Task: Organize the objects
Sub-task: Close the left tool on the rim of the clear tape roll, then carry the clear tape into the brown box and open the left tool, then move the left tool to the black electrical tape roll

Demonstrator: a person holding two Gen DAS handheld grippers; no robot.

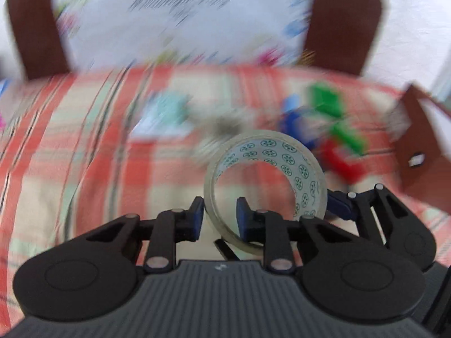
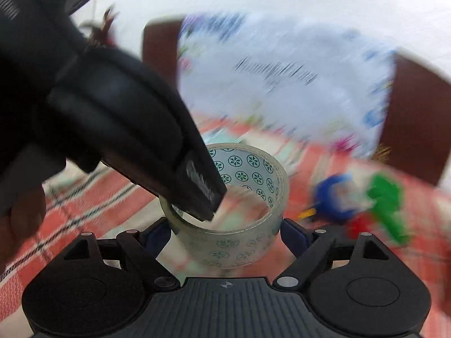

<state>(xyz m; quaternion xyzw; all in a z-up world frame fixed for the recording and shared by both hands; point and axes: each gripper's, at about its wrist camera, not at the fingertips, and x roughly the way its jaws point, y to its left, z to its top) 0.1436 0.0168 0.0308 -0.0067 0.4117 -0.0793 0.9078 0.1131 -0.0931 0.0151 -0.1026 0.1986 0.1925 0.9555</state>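
Observation:
A roll of clear tape [image 1: 282,157] with a green flower print on its core is held in the air above the red checked tablecloth [image 1: 84,140]. My left gripper [image 1: 220,219] is shut on the roll's wall, one finger inside the ring and one outside. My right gripper [image 2: 225,229] spans the whole roll [image 2: 234,242], with a blue pad on each side touching it. In the right wrist view the left gripper's fingers [image 2: 197,188] reach into the roll from the upper left. In the left wrist view the right gripper's fingertip [image 1: 338,204] touches the roll's right side.
Blue, green and red toy pieces [image 1: 335,129] lie on the cloth at the right, also seen in the right wrist view [image 2: 366,205]. A light blue item [image 1: 166,112] lies at centre left. A brown chair with a printed white cover [image 1: 183,14] stands behind the table. The background is blurred by motion.

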